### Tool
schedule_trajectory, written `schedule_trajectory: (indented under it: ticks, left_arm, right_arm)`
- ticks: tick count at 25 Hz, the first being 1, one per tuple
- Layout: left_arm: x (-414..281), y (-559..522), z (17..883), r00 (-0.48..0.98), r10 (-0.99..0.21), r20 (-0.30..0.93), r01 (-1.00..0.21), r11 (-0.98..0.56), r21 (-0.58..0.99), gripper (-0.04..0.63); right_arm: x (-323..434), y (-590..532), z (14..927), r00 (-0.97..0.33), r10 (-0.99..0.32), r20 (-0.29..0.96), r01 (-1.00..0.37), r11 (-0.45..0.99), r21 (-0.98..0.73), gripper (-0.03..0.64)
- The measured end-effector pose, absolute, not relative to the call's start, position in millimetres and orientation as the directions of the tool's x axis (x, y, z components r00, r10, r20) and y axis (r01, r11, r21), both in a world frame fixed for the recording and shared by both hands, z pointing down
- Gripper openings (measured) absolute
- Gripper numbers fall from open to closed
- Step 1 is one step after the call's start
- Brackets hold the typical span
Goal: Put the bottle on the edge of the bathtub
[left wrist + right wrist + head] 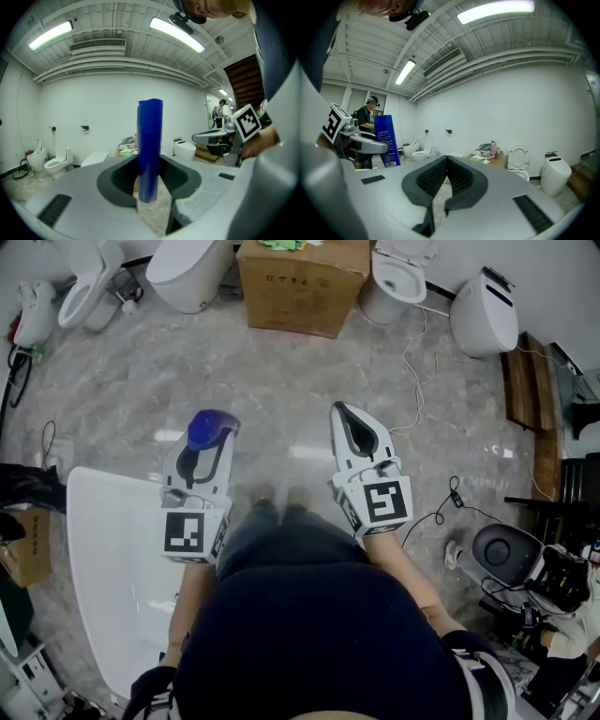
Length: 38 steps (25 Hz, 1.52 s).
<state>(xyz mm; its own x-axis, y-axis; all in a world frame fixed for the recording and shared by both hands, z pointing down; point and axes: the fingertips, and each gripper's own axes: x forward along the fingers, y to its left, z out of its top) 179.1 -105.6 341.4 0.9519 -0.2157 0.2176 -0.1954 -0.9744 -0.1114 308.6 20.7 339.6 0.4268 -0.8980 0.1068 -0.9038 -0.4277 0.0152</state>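
In the head view, you are standing at the end of the white bathtub (94,521), which is lying low at the left of the marble floor (281,390). You are holding your left claw (202,460) out just past the bathtub's far corner, and the blue bottle (210,427) is sticking up from its tips. From here the bottle is looking to be over the floor beside the bathtub, not on its edge. Your right claw (354,427) is pointing forward, well away from the bathtub on its far side from the rim, and carrying nothing.

In the left gripper view, you are pinching the bottle upright between the two dark pads. The jaws are standing wide around it, and its lower end is hanging just below the pads with only floor beneath. The bathtub is not showing here at all.

In the right gripper view, the jaws are pressed together with nothing between them. The bottle is showing off to the left in the other claw, its label side turned this way.

You are in the carrying step, as I judge it: the bottle is gripped and lifted, but not yet set down. The next move is calling for you to swing the left claw back over the bathtub's edge, keep the bottle upright, lower it until its base is sitting flat on the rim, and only then spread the jaws. The rim is looking narrow and smooth, so centre the base well before letting go.
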Motion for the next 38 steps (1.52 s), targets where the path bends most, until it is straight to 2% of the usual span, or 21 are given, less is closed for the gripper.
schedule_trajectory:
  ticks: [7, 15, 23, 33, 38]
  left_arm:
    - [155.8, -125.5, 343.7, 0.931, -0.3, 0.207, -0.282, -0.953, -0.111, 0.143]
    - [64.5, -166.4, 340.5, 0.791, -0.574, 0.214, -0.56, -0.819, -0.128, 0.143]
    - [-36.1, -184.4, 338.1, 0.556, -0.803, 0.216, -0.795, -0.589, -0.145, 0.143]
    - [-124.2, -176.2, 347.0, 0.328, -0.912, 0.245, -0.919, -0.368, -0.139, 0.143]
    - [-137.4, -179.4, 350.5, 0.307, -0.918, 0.253, -0.93, -0.345, -0.123, 0.143]
  right_arm:
    - [291.1, -18.2, 347.8, 0.328, -0.937, 0.118, -0.944, -0.33, 0.004, 0.017]
    - [225.7, -109.6, 345.0, 0.018, -0.994, 0.105, -1.0, -0.019, -0.005, 0.017]
    - [140.3, -178.6, 345.6, -0.29, -0.953, 0.089, -0.957, 0.29, -0.01, 0.017]
    - [55.2, -209.6, 349.8, -0.502, -0.86, 0.093, -0.864, 0.503, -0.007, 0.017]
    - [36.3, -215.7, 355.1, -0.531, -0.84, 0.109, -0.846, 0.533, -0.012, 0.017]
